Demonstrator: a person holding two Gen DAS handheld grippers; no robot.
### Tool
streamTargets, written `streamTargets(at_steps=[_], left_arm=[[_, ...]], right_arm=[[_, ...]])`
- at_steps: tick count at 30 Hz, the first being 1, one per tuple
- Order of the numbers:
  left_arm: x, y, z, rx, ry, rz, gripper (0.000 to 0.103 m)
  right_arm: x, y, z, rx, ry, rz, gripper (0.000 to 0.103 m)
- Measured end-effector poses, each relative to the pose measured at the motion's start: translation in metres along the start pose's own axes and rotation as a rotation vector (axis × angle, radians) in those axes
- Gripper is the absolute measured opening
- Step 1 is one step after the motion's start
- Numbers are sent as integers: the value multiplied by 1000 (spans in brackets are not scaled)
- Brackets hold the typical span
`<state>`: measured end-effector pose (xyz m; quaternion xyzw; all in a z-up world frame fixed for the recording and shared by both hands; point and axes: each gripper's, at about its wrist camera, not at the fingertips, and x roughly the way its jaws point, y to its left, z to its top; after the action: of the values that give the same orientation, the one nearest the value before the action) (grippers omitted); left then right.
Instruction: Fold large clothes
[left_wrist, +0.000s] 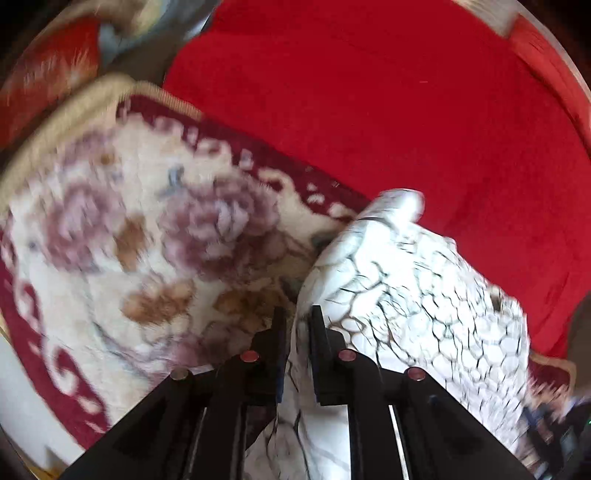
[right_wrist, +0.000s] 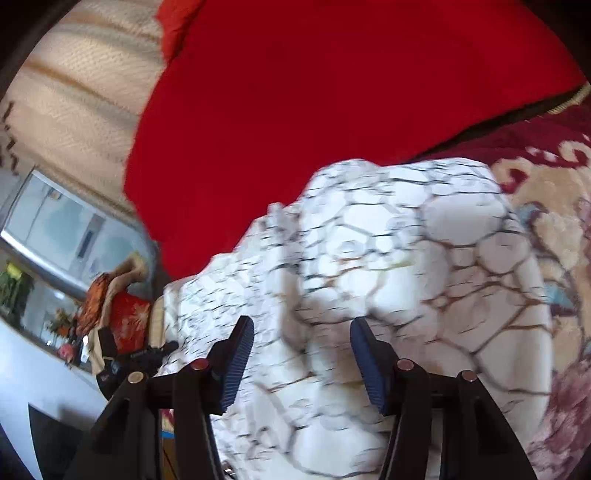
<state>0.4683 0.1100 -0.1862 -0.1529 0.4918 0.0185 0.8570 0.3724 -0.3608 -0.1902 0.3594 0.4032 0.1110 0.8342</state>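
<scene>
Left wrist view: the left claw (left_wrist: 298, 314) is pinched narrow on a fold of the white garment with a dark cracked-web print (left_wrist: 406, 295), the cloth running down between its two black fingers (left_wrist: 275, 343) toward the camera. The garment bunches up to the right of the claw and rises to a rounded peak. It sits over the seam where two covers meet: the cream floral plush blanket with a dark red scroll border (left_wrist: 147, 229) spreads left of the garment, and the plain bright red cloth (left_wrist: 388, 103) fills the area behind and to the right of it. A second red patterned fabric (left_wrist: 48, 74), blurred, lies beyond the blanket's beige edge, far left of the garment.

In the right wrist view, the right claw (right_wrist: 302, 325) stands wide, its blue ribbed pads (right_wrist: 238, 365) well apart, with the same garment (right_wrist: 388, 258) heaped between and beyond them; whether either pad touches the cloth I cannot tell. The red cloth (right_wrist: 314, 92) lies behind the garment, and the floral blanket (right_wrist: 554, 221) shows at its right. Left of the garment, further off, are a cream woven curtain (right_wrist: 81, 81), a glass window pane (right_wrist: 59, 229) and an orange and red patterned bundle (right_wrist: 118, 306), all soft with blur.
</scene>
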Motion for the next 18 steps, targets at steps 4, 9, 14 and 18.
streamTargets(at_steps=[4, 9, 14, 18], left_arm=[[-33, -37, -17, 160, -62, -53, 44], [-20, -84, -50, 295, -53, -60, 72], [45, -97, -74, 357, 114, 69, 72], [37, -99, -77, 368, 92, 60, 73]], right_arm=[[1, 21, -2, -56, 1, 48, 44], [27, 22, -8, -17, 69, 41, 43], [59, -2, -11, 41, 149, -5, 39], [33, 12, -8, 2, 54, 28, 40]])
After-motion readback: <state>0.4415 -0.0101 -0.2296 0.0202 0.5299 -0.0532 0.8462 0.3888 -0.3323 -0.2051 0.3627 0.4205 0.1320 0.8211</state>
